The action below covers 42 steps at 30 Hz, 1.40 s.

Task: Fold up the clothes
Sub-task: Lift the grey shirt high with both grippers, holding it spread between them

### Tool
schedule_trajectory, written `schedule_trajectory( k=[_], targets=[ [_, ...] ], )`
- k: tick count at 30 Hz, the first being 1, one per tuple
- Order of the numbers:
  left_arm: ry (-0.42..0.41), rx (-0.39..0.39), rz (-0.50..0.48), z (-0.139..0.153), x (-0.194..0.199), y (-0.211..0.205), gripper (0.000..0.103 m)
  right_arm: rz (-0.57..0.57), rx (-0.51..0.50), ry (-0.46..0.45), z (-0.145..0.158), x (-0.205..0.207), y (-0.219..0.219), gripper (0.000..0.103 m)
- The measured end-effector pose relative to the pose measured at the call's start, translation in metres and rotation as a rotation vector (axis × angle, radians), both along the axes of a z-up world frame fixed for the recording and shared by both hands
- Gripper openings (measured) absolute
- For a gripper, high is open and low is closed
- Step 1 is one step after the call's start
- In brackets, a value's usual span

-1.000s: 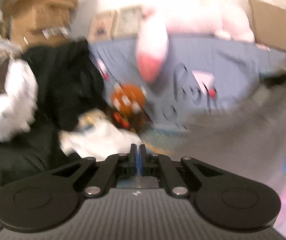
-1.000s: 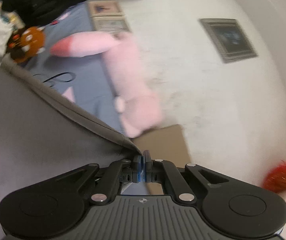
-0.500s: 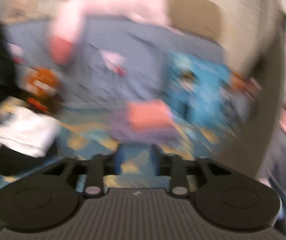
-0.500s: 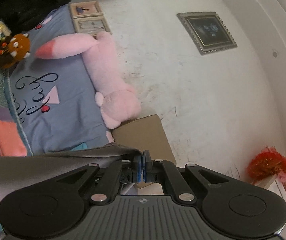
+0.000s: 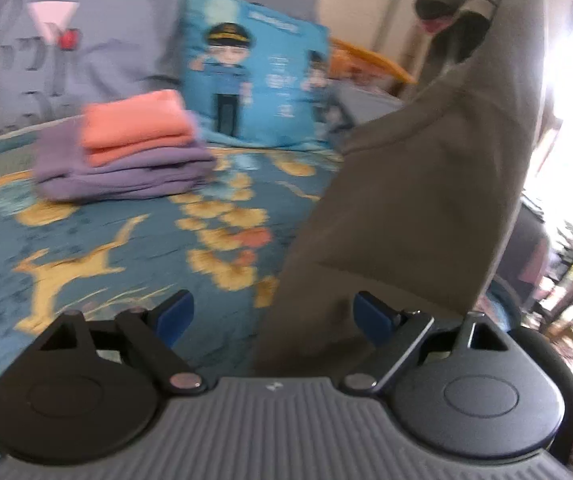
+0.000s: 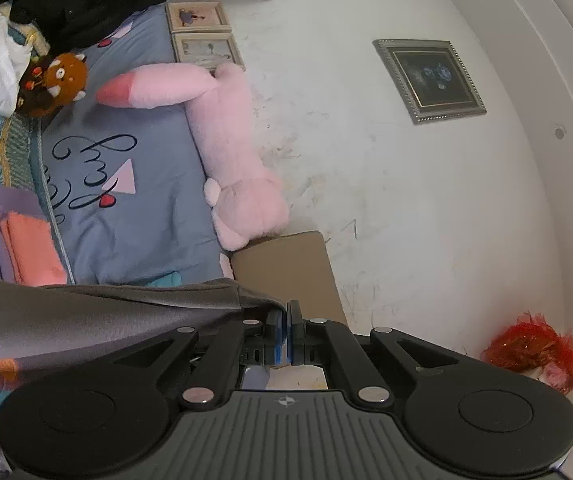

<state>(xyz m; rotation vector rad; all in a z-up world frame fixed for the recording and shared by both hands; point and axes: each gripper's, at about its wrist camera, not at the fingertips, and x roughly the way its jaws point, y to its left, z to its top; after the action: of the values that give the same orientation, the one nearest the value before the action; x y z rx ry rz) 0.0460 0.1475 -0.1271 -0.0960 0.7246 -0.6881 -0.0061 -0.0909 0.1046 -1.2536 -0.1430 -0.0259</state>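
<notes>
left wrist view: soft all over with motion blur, the folded stack [image 5: 122,152] and blue cushion [image 5: 254,68] smeared
glare: daylight blows out white along its right edge
right wrist view: sharp, evenly lit, the white wall [image 6: 406,200] bright, the framed picture [image 6: 430,80] crisp
distortion: fisheye bends straight lines near both frames' edges
shadows: faint

Left wrist cam sits low behind its own black two-finger gripper [image 5: 272,316], looking out across the blue bedspread with yellow animal print [image 5: 86,248], pretty close to it, toward the folded purple and orange clothes stack [image 5: 126,156]. Right wrist cam is up higher behind its gripper [image 6: 285,330], rolled sideways, facing the white wall with the silver-framed dark picture [image 6: 430,80]. Both views catch that same stack [image 6: 22,240], the grey-blue quilt with black script [image 6: 126,184] [image 5: 118,36] and the hanging grey garment [image 5: 414,184] [image 6: 98,316].
</notes>
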Motion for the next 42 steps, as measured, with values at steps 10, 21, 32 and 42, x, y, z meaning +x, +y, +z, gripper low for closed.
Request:
schedule_trajectory(
  k=[10, 21, 32, 42],
  targets=[
    [-0.015, -0.034, -0.198, -0.016, 0.024, -0.030, 0.067, -0.007, -0.036, 0.012, -0.003, 0.002, 0.002, 0.001],
    [-0.056, 0.087, -0.144, -0.016, 0.016, -0.050, 0.007, -0.013, -0.044, 0.013, -0.006, -0.002, -0.002, 0.001],
    [-0.125, 0.044, 0.093, 0.020, -0.021, -0.024, 0.002, -0.027, -0.026, -0.007, -0.001, -0.011, -0.010, 0.001],
    [-0.187, -0.004, 0.452, 0.080, -0.055, 0.040, 0.002, -0.032, 0.017, -0.021, 0.004, -0.017, -0.011, 0.001]
  ],
)
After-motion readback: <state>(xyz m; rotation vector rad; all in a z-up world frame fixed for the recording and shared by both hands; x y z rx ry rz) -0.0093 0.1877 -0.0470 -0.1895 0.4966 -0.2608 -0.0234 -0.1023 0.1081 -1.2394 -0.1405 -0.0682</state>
